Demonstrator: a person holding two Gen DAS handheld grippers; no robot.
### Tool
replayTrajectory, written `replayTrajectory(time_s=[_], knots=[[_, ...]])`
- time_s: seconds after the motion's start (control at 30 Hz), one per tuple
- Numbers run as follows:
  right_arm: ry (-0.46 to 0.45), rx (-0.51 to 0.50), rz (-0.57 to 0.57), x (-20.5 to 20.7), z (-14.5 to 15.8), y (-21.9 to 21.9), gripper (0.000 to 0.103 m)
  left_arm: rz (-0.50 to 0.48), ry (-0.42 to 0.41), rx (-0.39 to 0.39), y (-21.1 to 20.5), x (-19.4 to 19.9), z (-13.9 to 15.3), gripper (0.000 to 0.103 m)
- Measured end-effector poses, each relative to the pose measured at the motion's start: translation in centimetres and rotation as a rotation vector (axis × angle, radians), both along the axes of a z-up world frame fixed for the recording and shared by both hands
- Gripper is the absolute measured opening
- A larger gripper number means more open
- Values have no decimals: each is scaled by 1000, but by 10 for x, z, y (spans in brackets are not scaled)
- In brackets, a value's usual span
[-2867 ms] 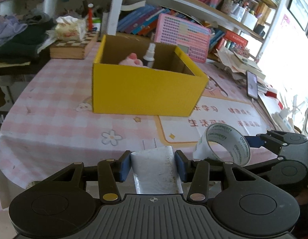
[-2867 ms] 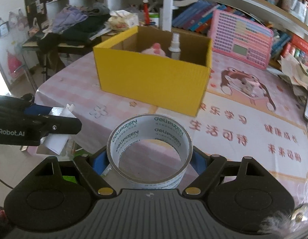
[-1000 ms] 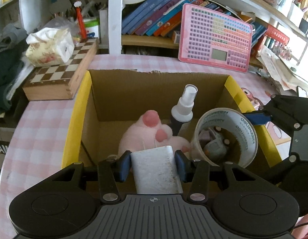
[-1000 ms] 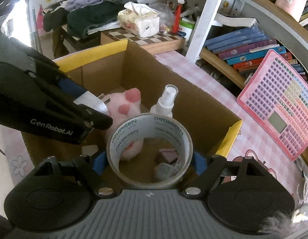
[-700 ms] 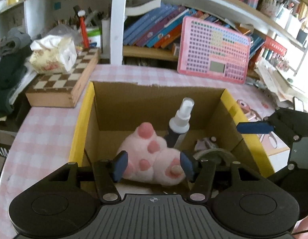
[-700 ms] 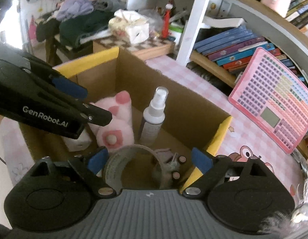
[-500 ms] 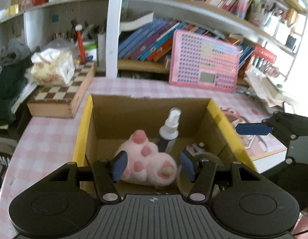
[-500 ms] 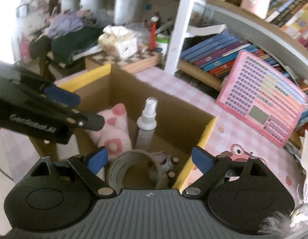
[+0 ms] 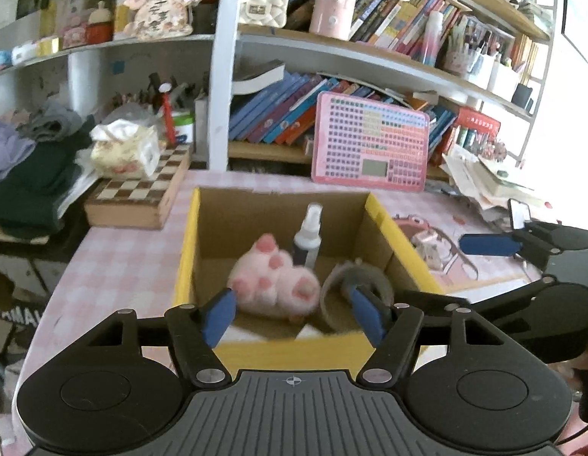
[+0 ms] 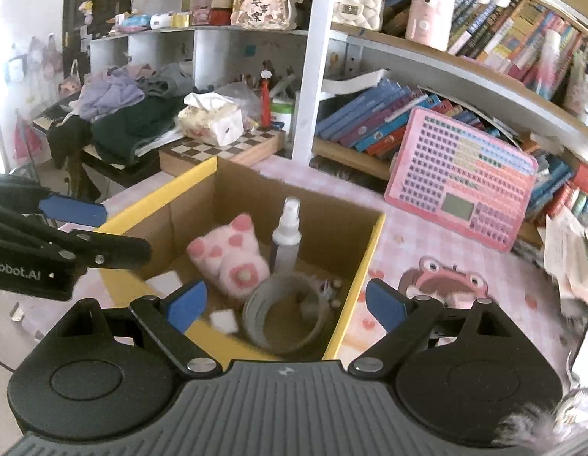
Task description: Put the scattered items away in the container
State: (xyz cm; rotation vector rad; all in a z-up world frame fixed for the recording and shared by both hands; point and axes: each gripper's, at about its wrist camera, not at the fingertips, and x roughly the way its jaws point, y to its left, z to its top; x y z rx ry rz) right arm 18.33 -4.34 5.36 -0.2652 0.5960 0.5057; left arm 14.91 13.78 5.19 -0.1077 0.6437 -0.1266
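Observation:
The yellow cardboard box point(image 9: 187, 250) point(image 10: 370, 250) stands on the pink checked table. Inside it lie a pink plush toy point(image 9: 275, 285) point(image 10: 229, 258), a white spray bottle point(image 9: 307, 233) point(image 10: 286, 235), a tape roll point(image 9: 356, 292) point(image 10: 286, 315) and a white pack point(image 10: 165, 283). My left gripper point(image 9: 294, 315) is open and empty above the box's near wall. My right gripper point(image 10: 286, 304) is open and empty above the box's near right corner. Each gripper shows in the other's view, the right one point(image 9: 522, 243) and the left one point(image 10: 73, 228).
A chessboard box point(image 9: 138, 197) with a tissue pack point(image 9: 123, 152) sits behind the box on the left. A pink keyboard toy point(image 9: 370, 144) point(image 10: 461, 182) leans on the bookshelf. Papers and a phone point(image 9: 520, 212) lie at the right. Dark clothes point(image 10: 130, 125) are piled far left.
Both grippers opened and dropped the white pack and the tape roll into the box. Both have since risen and pulled back from it.

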Motion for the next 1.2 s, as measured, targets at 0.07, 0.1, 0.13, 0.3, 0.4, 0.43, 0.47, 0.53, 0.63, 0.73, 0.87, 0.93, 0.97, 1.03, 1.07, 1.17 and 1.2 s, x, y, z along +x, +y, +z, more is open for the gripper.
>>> replayTrajectory(time_s=[0.07, 0.1, 0.13, 0.3, 0.4, 0.43, 0.47, 0.53, 0.63, 0.73, 0.87, 0.93, 0.97, 1.03, 1.07, 1.17, 1.2], knots=[[8, 6, -15, -13, -3, -3, 91, 7, 10, -4, 3, -13, -2, 70], [13, 9, -22, -19, -4, -4, 91, 11, 14, -2, 4, -19, -4, 71], [19, 12, -30, -26, -6, -5, 91, 14, 19, 0, 4, -24, -5, 71], [47, 26, -79, -58, -19, -12, 91, 31, 41, 22, 4, -52, -15, 78], [64, 13, -112, -76, -30, -16, 91, 53, 61, 37, 3, -66, -23, 82], [69, 8, -123, -82, -33, -17, 91, 62, 67, 38, 3, -70, -25, 83], [74, 5, -135, -88, -36, -19, 91, 70, 74, 35, 4, -74, -28, 84], [88, 8, -162, -99, -42, -22, 90, 83, 91, 20, 6, -83, -33, 84], [112, 18, -201, -112, -48, -26, 89, 101, 116, 9, 8, -94, -40, 84], [113, 12, -210, -124, -50, -27, 89, 105, 145, 10, 4, -102, -46, 85], [122, 15, -204, -136, -51, -29, 88, 76, 170, 25, -6, -111, -51, 85], [134, 7, -206, -142, -53, -30, 86, 60, 167, 29, -11, -115, -51, 86], [141, 1, -207, -143, -54, -31, 84, 54, 167, 28, -13, -118, -52, 87], [153, -9, -215, -148, -57, -33, 83, 46, 178, 19, -16, -121, -55, 89], [157, -12, -220, -149, -57, -34, 83, 42, 187, 14, -17, -121, -57, 89], [167, -16, -243, -153, -58, -40, 83, 26, 208, 7, -22, -122, -61, 89], [171, -18, -253, -154, -59, -43, 82, 19, 210, 6, -24, -121, -61, 89]])
